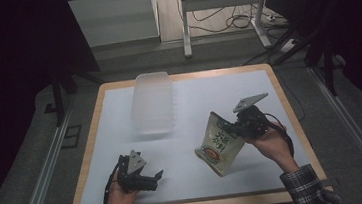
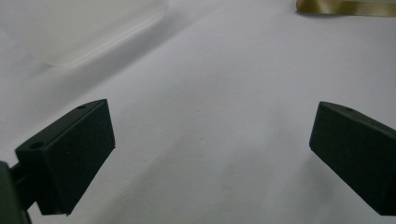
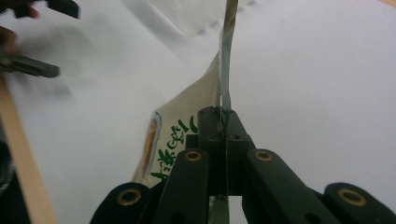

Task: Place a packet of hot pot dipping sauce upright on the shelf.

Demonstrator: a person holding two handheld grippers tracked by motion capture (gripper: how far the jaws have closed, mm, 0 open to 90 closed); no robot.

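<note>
A: Status, left to right?

B: My left gripper (image 1: pixel 145 176) is sitting low over the white table (image 1: pixel 248 90) near the front edge, jaws spread wide, holding nothing. In the left gripper view I'm seeing bare sheet between them.

A: Container?

B: The clear plastic tub (image 1: pixel 153 102) is standing toward the far side, well apart from both grippers.

A: And the right?

B: My right gripper (image 1: pixel 230 127) is pinching the pouch (image 1: pixel 219 145) by its top seam only, jaws closed tight on that thin edge. The pouch is hanging tilted, its bottom corner touching or just off the table; I can't tell which.

A: Risks?

B: I'm thinking the seam is slipping out if I'm swinging it fast, since the grip is narrow and the weight is hanging below it. The pouch is also likely twisting around the pinch point and catching the tub rim if it's heading there. The left is idle, so nothing is steadying the bottom.
</note>
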